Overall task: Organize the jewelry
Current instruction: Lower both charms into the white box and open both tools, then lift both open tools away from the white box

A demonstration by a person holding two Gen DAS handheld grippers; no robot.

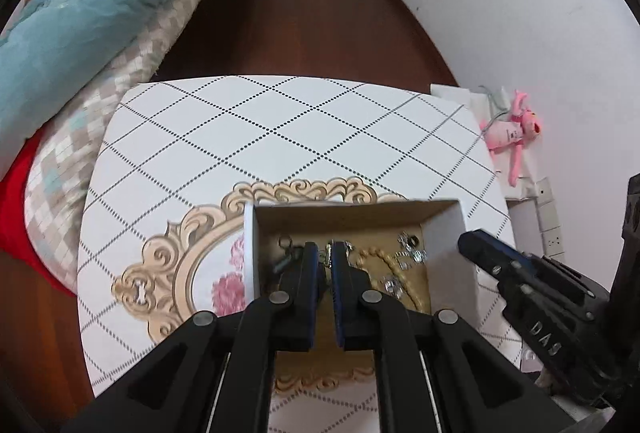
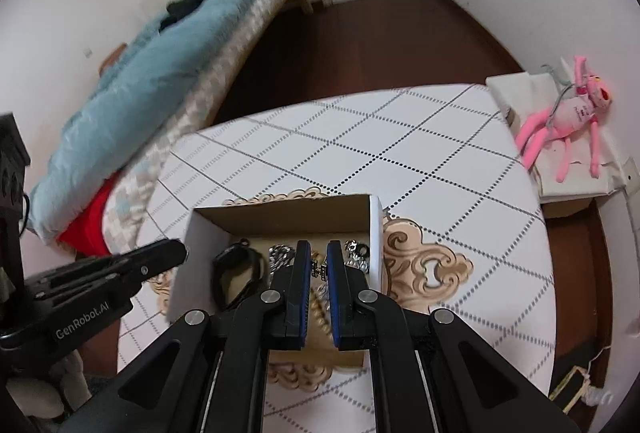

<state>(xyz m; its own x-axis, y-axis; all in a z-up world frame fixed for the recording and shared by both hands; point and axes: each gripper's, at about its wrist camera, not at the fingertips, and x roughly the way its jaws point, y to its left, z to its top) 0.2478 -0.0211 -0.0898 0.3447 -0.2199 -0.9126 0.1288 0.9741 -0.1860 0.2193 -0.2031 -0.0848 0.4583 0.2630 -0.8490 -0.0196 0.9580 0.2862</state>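
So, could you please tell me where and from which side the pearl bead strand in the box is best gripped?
Probably the bead strand's curved middle, from straight above: it lies flat on the floor of the open-topped box, whose walls block the sides. Pinch across the strand.

Soft, even indoor light; strong fisheye bending, dark corners, slight motion blur.

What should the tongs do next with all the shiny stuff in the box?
Probably open the left tongs and dip them into the cardboard box for one piece, maybe the bead necklace. Both tongs are shut, seemingly holding nothing, and the jewelry lies jumbled together in the box.
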